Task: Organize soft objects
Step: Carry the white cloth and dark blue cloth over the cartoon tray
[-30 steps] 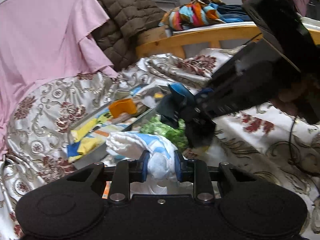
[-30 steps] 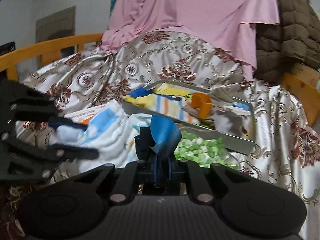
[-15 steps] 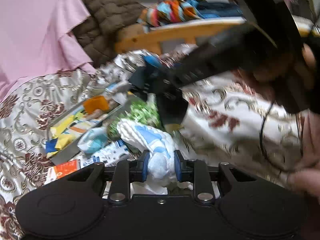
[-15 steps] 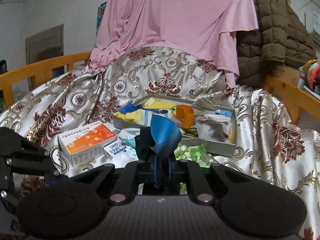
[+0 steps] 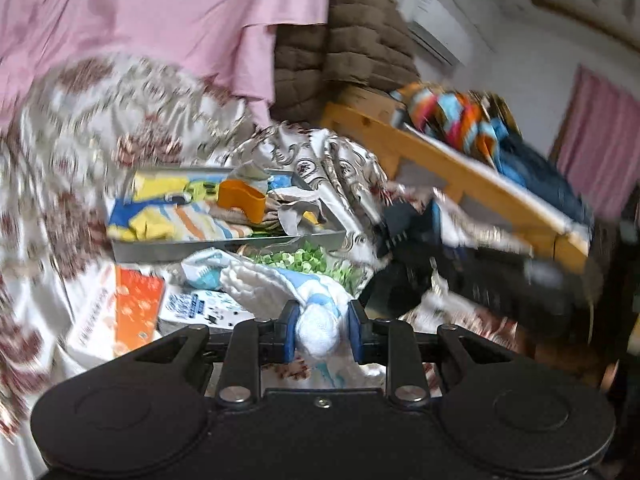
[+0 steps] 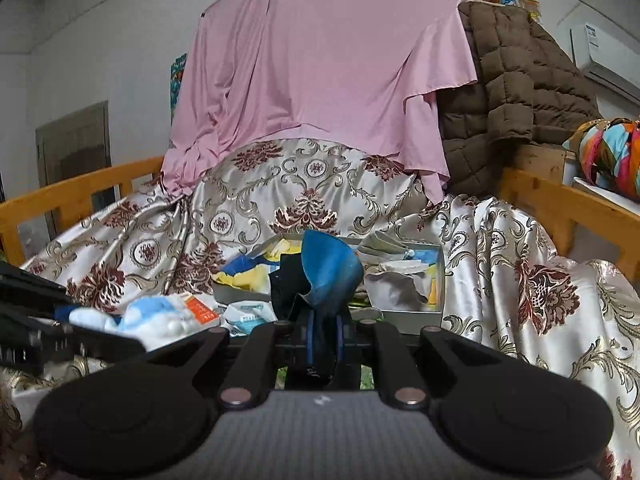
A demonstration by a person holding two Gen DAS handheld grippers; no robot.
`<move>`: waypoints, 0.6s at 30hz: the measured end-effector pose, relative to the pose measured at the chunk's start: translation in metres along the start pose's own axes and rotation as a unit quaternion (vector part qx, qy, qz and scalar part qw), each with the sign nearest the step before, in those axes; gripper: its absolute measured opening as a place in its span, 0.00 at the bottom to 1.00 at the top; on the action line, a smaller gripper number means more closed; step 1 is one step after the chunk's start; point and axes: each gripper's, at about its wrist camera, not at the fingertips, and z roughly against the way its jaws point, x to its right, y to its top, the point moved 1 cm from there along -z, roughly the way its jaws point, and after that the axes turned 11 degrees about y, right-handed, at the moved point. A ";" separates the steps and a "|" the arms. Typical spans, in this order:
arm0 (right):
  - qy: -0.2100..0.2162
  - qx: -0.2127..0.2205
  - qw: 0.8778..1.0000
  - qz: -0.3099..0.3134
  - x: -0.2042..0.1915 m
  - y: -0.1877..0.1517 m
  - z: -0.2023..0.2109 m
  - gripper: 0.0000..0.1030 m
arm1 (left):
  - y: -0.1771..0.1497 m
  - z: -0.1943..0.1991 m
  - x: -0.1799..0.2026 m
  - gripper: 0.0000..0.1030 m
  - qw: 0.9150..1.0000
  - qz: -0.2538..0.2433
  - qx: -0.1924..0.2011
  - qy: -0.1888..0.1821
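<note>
1. Left wrist view: left gripper (image 5: 320,332) still pinches the white-and-blue sock (image 5: 280,284), now swung back over the orange box (image 5: 138,304), near the grey tray's (image 5: 224,243) front edge.
2. Right gripper (image 6: 323,338) stays clamped on the blue cloth (image 6: 330,272), pulled back, facing the tray (image 6: 412,314).
3. Judgement: both items lifted; tray drop-off not yet done.

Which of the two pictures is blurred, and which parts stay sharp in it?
Left wrist view: motion blur smears the floral satin bedcover and the wooden bed rail; only the left claw and the white-and-blue knitted sock it grips look sharp. Right wrist view: mostly sharp, with fisheye bending at the edges; the right claw pinches a dark blue sock.
</note>
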 end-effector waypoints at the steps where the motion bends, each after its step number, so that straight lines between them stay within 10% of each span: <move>1: 0.001 0.002 1.000 -0.005 0.002 0.000 0.000 0.11 | 0.004 -0.004 -0.003 0.26 1.000 0.015 -0.001 -0.001; 18: 0.016 0.004 1.000 0.007 0.016 0.049 -0.041 0.11 | 0.115 -0.060 -0.032 0.26 0.996 0.025 0.083 0.033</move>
